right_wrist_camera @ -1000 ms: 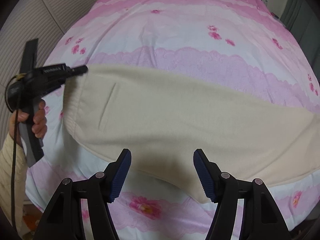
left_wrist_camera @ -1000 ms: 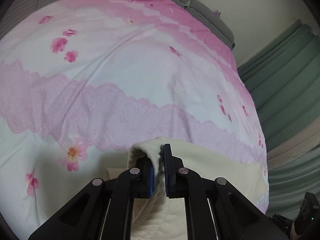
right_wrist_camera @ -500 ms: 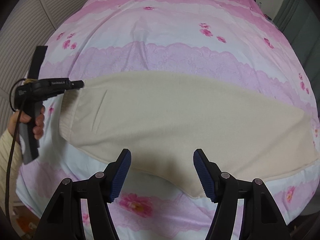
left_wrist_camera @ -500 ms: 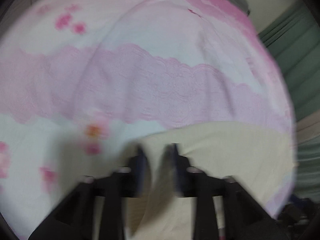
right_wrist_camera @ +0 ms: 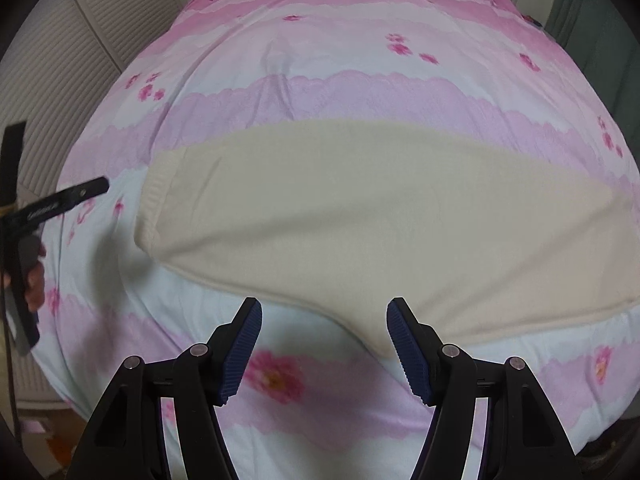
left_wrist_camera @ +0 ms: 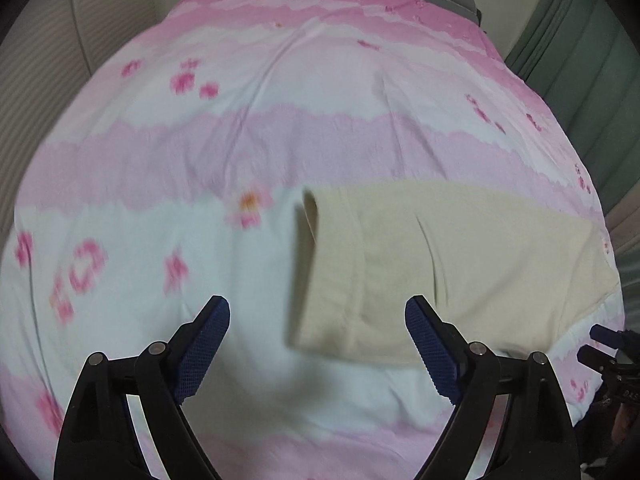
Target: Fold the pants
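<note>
Cream fleece pants [right_wrist_camera: 360,216] lie flat across the pink floral bed, folded lengthwise, waistband end at the left and legs running to the right. In the left wrist view the pants [left_wrist_camera: 448,268] lie ahead and to the right. My left gripper [left_wrist_camera: 316,344] is open and empty, hovering just short of the waistband end; it also shows in the right wrist view [right_wrist_camera: 94,189] at the far left, clear of the cloth. My right gripper [right_wrist_camera: 324,340] is open and empty above the bed, just in front of the crotch point of the pants.
The bed cover [right_wrist_camera: 340,60] stretches far beyond the pants. A white slatted wall or wardrobe [right_wrist_camera: 80,40] stands to the left. Green curtains [left_wrist_camera: 592,60] hang at the right. The bed's front edge drops off below the grippers.
My left gripper let go of the waistband corner, opened wide and pulled back to the left. The pants settled flat on the bed. My right gripper stayed open and barely moved.
</note>
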